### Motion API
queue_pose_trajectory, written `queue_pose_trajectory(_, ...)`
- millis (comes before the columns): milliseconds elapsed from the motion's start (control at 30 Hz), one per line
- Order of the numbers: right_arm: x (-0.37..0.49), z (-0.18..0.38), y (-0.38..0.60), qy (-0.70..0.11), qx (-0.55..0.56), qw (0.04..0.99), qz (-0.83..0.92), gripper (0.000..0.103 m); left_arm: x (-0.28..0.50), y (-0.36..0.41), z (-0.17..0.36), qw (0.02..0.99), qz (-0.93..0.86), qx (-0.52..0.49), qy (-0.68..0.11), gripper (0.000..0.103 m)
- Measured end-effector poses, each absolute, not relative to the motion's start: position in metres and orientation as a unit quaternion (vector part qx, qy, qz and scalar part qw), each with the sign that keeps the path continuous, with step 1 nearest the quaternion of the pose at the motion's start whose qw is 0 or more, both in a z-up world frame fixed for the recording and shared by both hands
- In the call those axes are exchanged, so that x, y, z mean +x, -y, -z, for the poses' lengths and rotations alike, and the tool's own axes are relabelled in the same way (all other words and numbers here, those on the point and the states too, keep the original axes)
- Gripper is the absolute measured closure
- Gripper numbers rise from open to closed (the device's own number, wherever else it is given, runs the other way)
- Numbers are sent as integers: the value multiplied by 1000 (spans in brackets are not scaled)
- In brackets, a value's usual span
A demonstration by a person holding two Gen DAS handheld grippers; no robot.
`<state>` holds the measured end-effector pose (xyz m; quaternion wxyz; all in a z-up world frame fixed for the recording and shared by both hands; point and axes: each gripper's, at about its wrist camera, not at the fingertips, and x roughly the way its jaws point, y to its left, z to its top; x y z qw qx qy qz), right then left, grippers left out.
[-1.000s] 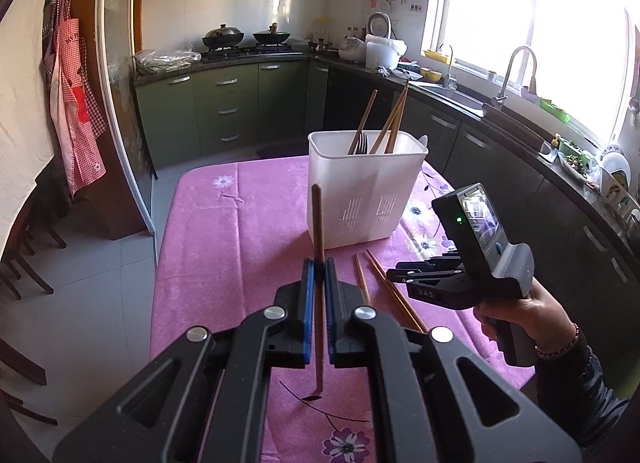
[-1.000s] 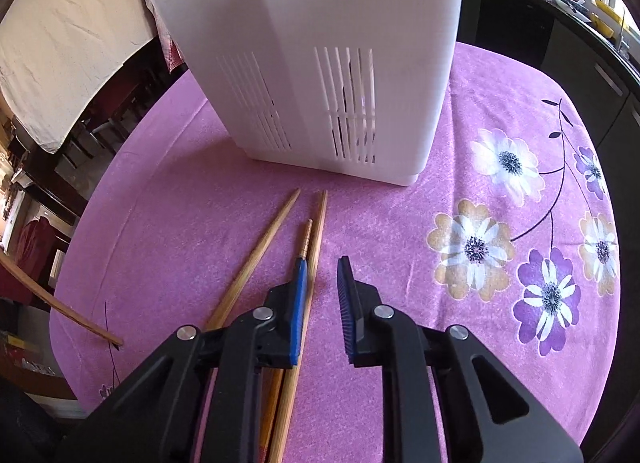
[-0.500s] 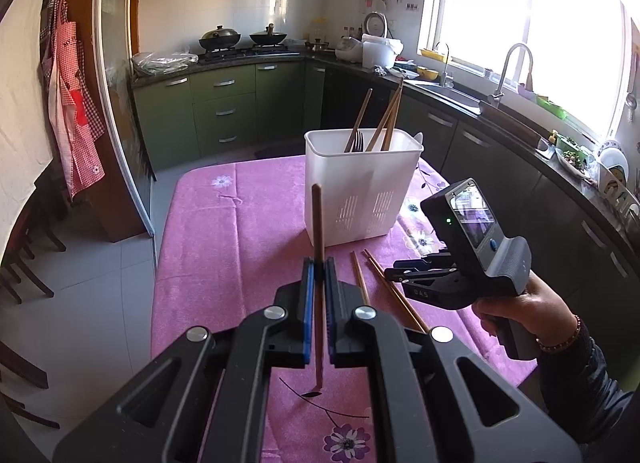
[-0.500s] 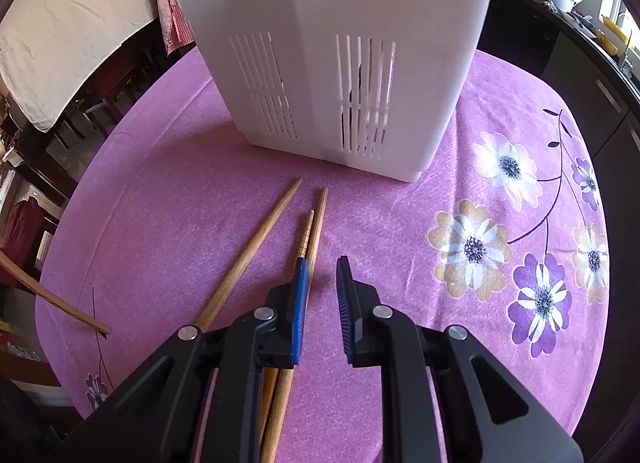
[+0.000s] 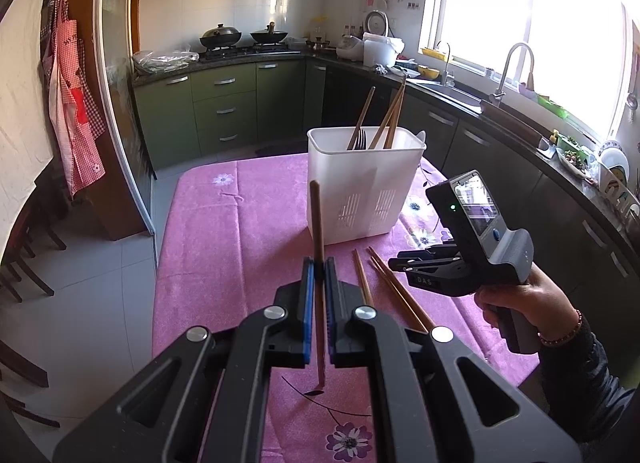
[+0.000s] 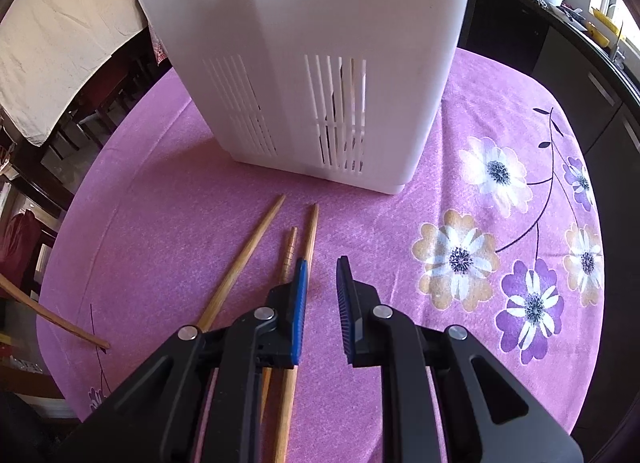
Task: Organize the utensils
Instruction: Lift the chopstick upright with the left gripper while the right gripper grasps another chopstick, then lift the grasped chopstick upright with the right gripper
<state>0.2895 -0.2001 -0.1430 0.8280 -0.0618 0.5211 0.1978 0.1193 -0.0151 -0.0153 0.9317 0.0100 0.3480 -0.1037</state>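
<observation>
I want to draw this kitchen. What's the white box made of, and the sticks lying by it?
The white box looks like matte plastic: smooth moulded walls with neat vent slots. The sticks look like wood or bamboo: tan, with faint lengthwise grain.

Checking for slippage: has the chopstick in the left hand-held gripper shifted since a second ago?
No. The chopstick sits the same between the left hand-held gripper pads, its tip level with the white caddy's side.

Three chopsticks (image 6: 256, 259) before white caddy (image 6: 320, 43)

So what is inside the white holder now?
The holder holds three wooden sticks, probably chopsticks, and a fork. Its walls hide their lower ends and anything shorter.
</observation>
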Motion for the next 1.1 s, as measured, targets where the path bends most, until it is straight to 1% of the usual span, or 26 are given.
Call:
queue_pose_trajectory(333,293,150,199,-528,-71,823,-197,87,119,17,16,930,105,13,-352,97)
queue_pose_trajectory(533,295,157,182,-529,-100,821,-193,87,118,17,16,930,103,12,-352,97)
queue_pose_trajectory(567,296,157,181,-528,-102,821,-192,88,118,18,16,930,102,13,-352,97)
queue_pose_trajectory(633,296,158,180,-526,-102,822,-193,95,117,18,17,930,102,15,-352,97)
queue_pose_trajectory(733,294,155,184,-519,-91,828,-191,97,116,19,17,930,104,16,-351,97)
queue_pose_trajectory(867,282,125,210,-482,-55,851,-200,97,117,18,16,930,103,17,-353,97)
queue_pose_trajectory(967,261,84,234,-428,-25,879,-210,97,116,18,16,930,104,19,-353,97)
queue_pose_trajectory(1100,228,37,260,-362,-14,909,-207,97,113,19,15,930,105,22,-353,97)
